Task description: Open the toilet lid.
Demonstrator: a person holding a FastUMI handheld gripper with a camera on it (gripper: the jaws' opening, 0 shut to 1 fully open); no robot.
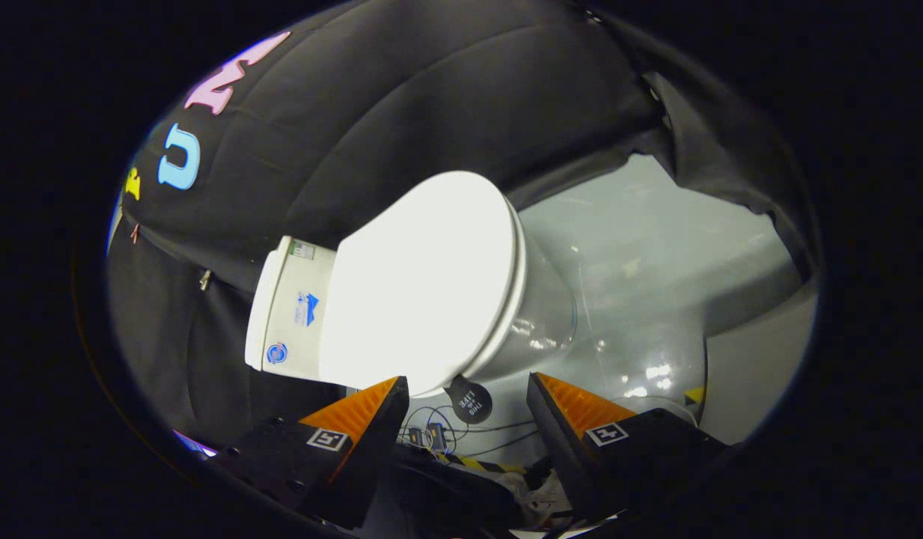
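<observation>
The toilet serves as the landmark: it appears tilted in the fisheye view, with its cistern on the far side from the floor and its bowl on the side toward the pale glossy floor. The toilet lid is down, lying flat over the seat, its broad white surface brightly lit and facing the camera. Small stickers sit on the cistern's side, too small to make out.

A round dark pull tab hangs from the front edge of the lid, just off the rim, and it lies between the two fingers, slightly ahead of them. The gripper hovers right at that front edge of the lid with its jaws spread wide; neither finger touches the tab or the lid. The finger on one side reaches up to just under the lid's edge, while the other finger stands off beside the bowl.

Below the toilet, between the fingers, thin cables run across the floor beside a strip of yellow-and-black tape. Behind the cistern hangs the black cloth wall of the booth
</observation>
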